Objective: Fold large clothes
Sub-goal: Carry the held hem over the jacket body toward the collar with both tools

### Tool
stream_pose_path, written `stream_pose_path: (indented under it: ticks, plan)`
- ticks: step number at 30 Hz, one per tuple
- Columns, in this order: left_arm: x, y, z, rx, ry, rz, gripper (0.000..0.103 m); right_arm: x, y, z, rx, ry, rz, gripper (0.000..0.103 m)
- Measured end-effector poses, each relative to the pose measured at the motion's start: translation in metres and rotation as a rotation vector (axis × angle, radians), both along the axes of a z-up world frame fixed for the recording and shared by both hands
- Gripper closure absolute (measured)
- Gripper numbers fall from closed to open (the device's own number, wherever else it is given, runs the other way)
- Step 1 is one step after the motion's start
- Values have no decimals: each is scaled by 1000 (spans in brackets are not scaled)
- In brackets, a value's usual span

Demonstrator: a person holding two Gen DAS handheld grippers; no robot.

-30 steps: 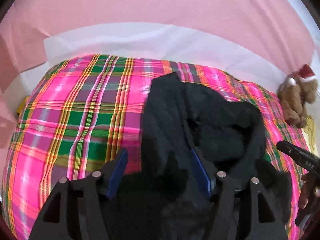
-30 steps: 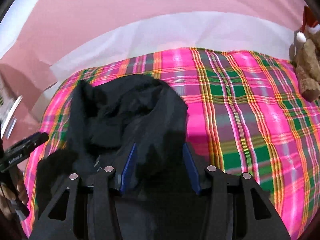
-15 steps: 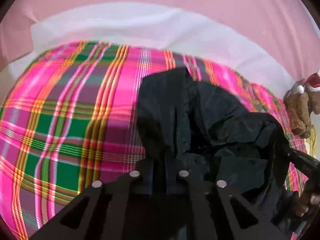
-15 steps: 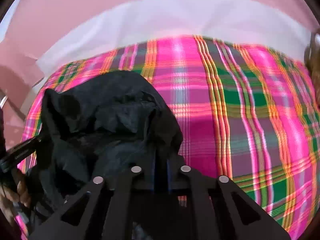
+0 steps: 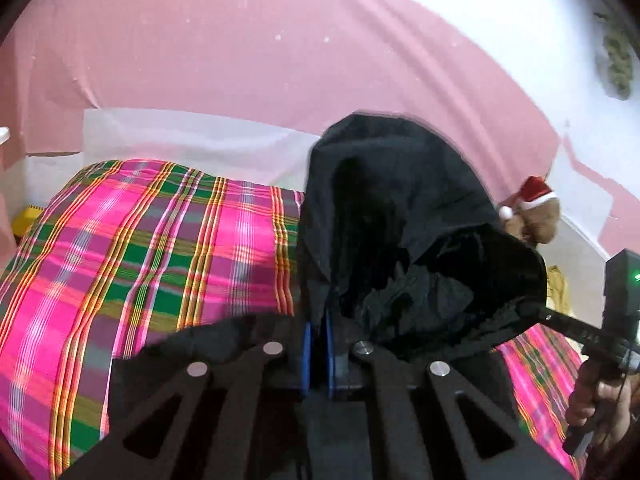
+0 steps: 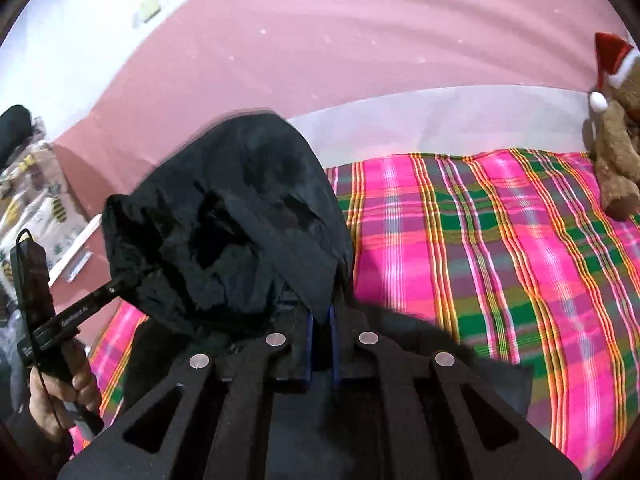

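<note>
A large black garment (image 5: 400, 216) hangs lifted above a bed with a pink and green plaid cover (image 5: 140, 248). My left gripper (image 5: 318, 320) is shut on the garment's edge, blue pads pressed together on the cloth. My right gripper (image 6: 320, 320) is shut on another edge of the same black garment (image 6: 240, 216). The cloth bunches up between the two grippers and part still trails on the bed below. The right gripper also shows at the right of the left wrist view (image 5: 576, 328), and the left gripper at the left of the right wrist view (image 6: 92, 300).
A brown teddy bear with a red Santa hat (image 6: 616, 128) sits at the bed's far right corner. A pink wall (image 5: 280, 48) and white sheet (image 5: 180, 140) lie behind the bed. Patterned bedding (image 6: 32, 184) lies beyond the bed's left side.
Both grippers closed on the black garment and lifted it off the bed. The cloth now stands high in front of both cameras instead of lying flat.
</note>
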State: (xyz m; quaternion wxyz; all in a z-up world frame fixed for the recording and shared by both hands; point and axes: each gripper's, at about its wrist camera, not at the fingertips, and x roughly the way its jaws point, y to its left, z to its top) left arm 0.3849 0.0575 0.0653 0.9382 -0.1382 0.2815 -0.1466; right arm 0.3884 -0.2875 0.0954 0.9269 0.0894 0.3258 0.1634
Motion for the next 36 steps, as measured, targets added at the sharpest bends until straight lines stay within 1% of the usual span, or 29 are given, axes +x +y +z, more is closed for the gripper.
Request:
stream_pose_path:
  ticks: [3,6,10,13,15,19,21,22,23,24,26,28,30,32,34,35,36]
  plan:
    - [-34,2,-9,6,1,-8,97,-32,-6,-13,18,21,-3,97]
    - [-60,4,-27,-3,31,-8,97,-59,-9,-35,23,60,-5,97]
    - [-82,9,-49,5,78,7,97,-86,-12,-68,29,138,-4,97]
    - [-96,16,-68,-1,128,29,97,-102,-19,-87,30,193,-12,97]
    - [-107,22,-78,-9,155,42,97,-108,-24,-97,35,223,-18,97]
    - [-132,31,-93,-11,208,57,97,-126,-29,-103,23,240,-30,96]
    - [-145,34,-94,2,212,63,97,-134,-32,-100,37,235,-31,86]
    - [-151,35,-92,7,210,66,97,-137,-32,-98,45,228,-31,84]
    - [-153,35,-87,2,202,64,96,-141,-31,-94,61,218,-26,76]
    - [-154,34,-82,-3,190,60,96,-142,-29,-91,75,213,-20,65]
    - [-149,27,-70,0,164,45,96,-137,-22,-87,111,208,0,58]
    - [-136,16,-59,-3,147,22,93,-129,-11,-85,143,218,28,58]
    - [-120,3,-54,-1,142,3,89,-117,2,-88,158,231,48,58]
    - [-107,-8,-54,3,154,-13,89,-102,14,-99,178,280,47,58]
    - [-98,-17,-55,-3,162,-33,89,-87,21,-116,221,352,47,59]
    - [-98,-20,-54,2,159,-38,89,-88,24,-121,225,368,38,83]
    - [-98,-22,-52,7,148,-44,89,-92,27,-123,223,366,41,95]
